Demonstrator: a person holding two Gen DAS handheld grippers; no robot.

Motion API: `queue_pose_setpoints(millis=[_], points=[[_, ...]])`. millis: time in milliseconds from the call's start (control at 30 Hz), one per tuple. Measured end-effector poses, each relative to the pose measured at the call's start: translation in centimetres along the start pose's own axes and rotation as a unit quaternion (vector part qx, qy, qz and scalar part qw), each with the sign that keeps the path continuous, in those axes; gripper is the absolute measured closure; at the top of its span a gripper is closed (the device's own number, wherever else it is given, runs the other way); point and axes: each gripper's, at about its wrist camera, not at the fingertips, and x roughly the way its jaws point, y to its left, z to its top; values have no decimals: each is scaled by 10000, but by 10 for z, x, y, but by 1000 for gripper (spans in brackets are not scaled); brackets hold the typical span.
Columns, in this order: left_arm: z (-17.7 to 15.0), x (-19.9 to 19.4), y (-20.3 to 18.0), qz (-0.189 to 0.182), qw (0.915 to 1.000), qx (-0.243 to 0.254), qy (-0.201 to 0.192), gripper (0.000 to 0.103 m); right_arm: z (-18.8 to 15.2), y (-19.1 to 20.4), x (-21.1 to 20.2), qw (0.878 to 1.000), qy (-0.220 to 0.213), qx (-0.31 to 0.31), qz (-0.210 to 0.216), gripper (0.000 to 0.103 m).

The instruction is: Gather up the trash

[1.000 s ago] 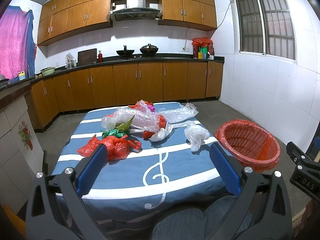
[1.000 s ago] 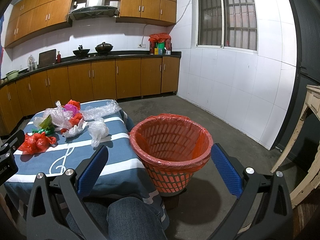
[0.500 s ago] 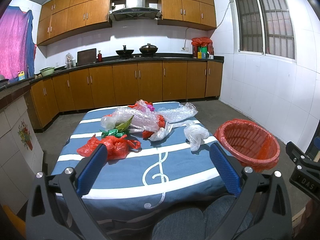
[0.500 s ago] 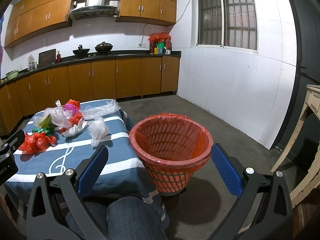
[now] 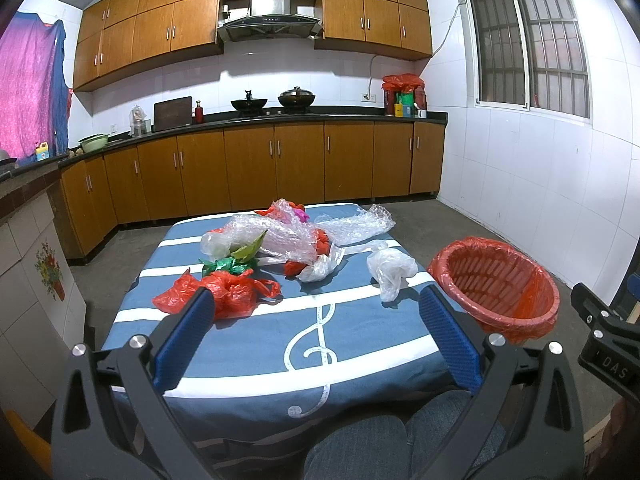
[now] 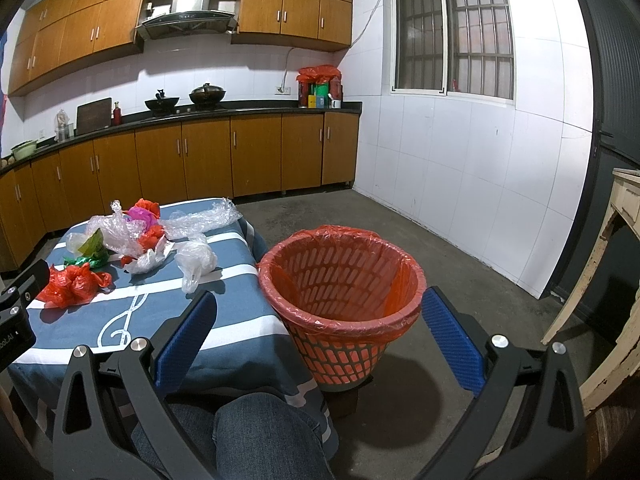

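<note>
- While you hold the left gripper [image 5: 316, 312] low at the near edge of the table [image 5: 360, 344], its blue fingers [image 5: 182, 336] stand wide apart with nothing between them; the cloth with its white clef sits in the gap
- Your right gripper [image 6: 318, 320] is spread just as wide and grips nothing; it frames the red basket [image 6: 340, 280], which stands on the floor just beside the table's right edge, lined with a red bag
- Trash is all on the cloth: a crumpled red bag [image 5: 224, 290] lies nearest your left finger, touching the tip in the left wrist view, though whether it truly touches I cannot tell
- Behind it a green bag [image 5: 226, 266] with a leaf-shaped green wrapper [image 5: 250, 246] tilted up against the big heap of bubble wrap [image 5: 280, 236]; red scraps and a pink bit peek from under and behind that heap
- A second sheet of bubble wrap [image 5: 356, 224] trails toward the far right corner of the table
- A white plastic bag [image 5: 390, 266] lies alone on the right side, nearest the basket; a smaller clear one [image 5: 320, 268] is just left of it
- Your knees in blue jeans [image 5: 360, 448] show below the table edge; your other gripper pokes in at the right of the left wrist view
</note>
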Motion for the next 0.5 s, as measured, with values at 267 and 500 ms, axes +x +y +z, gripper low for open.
queue_pose_setpoints(millis=[267,500], points=[[0,0,0,2,10000,-9,11,4,0,0,2,10000,13,2,-2,2],[-2,5,0,37,10000,-23,60,4,1,0,4,10000,11,13,9,2]])
